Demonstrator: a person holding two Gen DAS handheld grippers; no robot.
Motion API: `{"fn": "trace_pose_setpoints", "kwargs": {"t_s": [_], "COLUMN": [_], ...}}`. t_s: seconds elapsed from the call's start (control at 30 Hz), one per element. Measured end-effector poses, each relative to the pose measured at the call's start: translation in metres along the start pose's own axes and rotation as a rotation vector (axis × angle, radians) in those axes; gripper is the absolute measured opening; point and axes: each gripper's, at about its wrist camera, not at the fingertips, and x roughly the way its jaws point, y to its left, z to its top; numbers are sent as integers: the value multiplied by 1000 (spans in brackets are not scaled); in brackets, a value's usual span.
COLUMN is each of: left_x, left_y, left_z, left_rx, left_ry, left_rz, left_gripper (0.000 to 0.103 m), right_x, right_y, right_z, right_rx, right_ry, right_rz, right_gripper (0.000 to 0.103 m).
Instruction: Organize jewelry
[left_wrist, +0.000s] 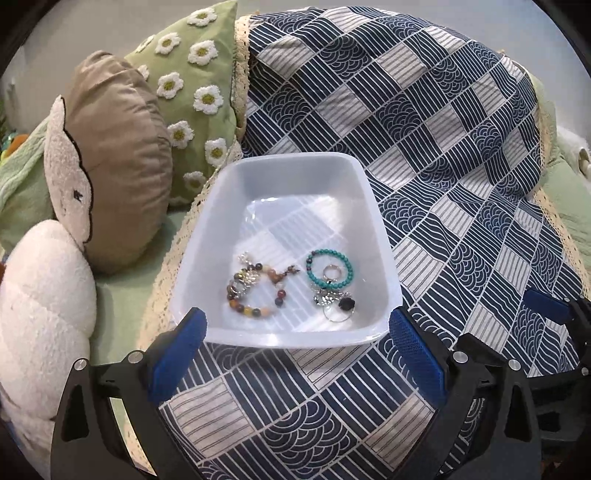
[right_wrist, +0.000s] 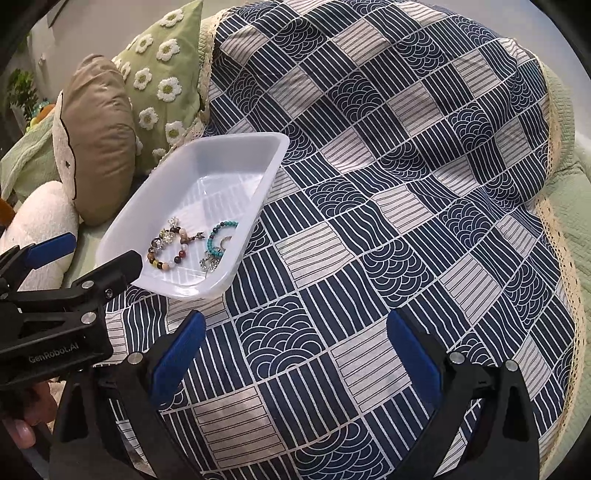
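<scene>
A white plastic tray (left_wrist: 295, 162) sits on a navy and white patterned cloth (left_wrist: 461, 166). In it lie a brown mixed-bead bracelet (left_wrist: 255, 291), a turquoise bead bracelet (left_wrist: 330, 268), silver rings and a dark charm (left_wrist: 347, 304). My left gripper (left_wrist: 295, 332) is open and empty, its jaws either side of the tray's near edge. In the right wrist view the tray (right_wrist: 236, 144) and its jewelry (right_wrist: 173, 251) are at the left. My right gripper (right_wrist: 295, 339) is open and empty over the bare cloth (right_wrist: 406, 184). The left gripper (right_wrist: 85, 251) shows there beside the tray.
A tan cushion (left_wrist: 118, 162), a green daisy pillow (left_wrist: 192, 85) and a white plush pillow (left_wrist: 40, 302) crowd the left side. Green bedding (right_wrist: 569, 229) borders the cloth on the right, past its lace edge.
</scene>
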Motion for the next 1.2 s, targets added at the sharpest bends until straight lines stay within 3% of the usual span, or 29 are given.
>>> {"fn": "trace_pose_setpoints", "kwargs": {"t_s": [1.2], "left_x": [-2], "left_y": [2], "left_z": [1], "left_rx": [-3], "left_ry": [-6], "left_rz": [28], "left_gripper": [95], "right_x": [-1], "right_y": [0], "right_z": [0], "right_rx": [-29], "right_ry": [-5], "right_rz": [-40], "right_gripper": [97]}}
